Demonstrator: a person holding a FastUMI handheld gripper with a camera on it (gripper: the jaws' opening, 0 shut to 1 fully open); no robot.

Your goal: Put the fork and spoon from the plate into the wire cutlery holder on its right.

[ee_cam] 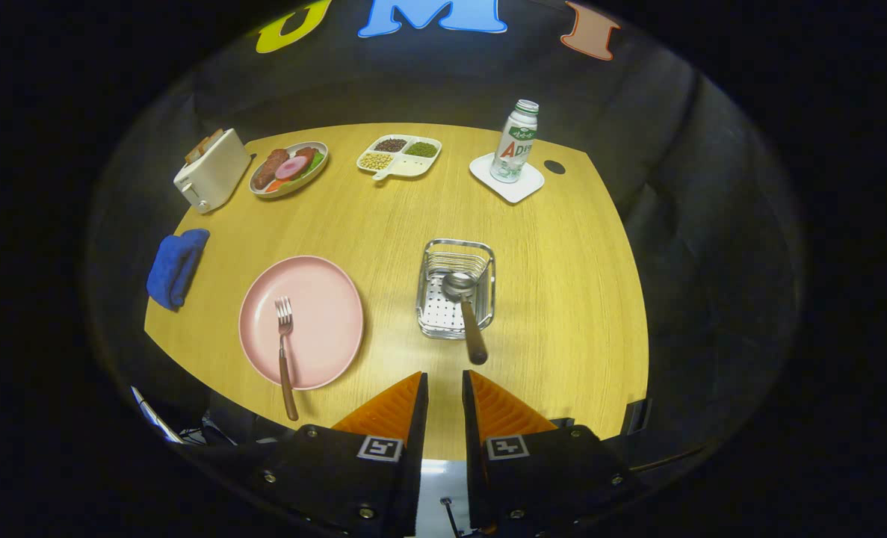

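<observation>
Left of the wire cutlery holder (456, 288), the fork (285, 351) lies on the pink plate (323, 299); the spoon (464, 310) already rests in the holder — nearer than it, the tongs (444, 385) hang almost closed, gripping nothing.

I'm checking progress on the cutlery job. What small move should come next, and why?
Probably swing the tool left toward the fork handle. The spoon already sits in the wire holder, while the fork still lies on the pink plate, its handle poking over the near rim. The fingers stand nearly closed with nothing between them, so open them on the way.
</observation>
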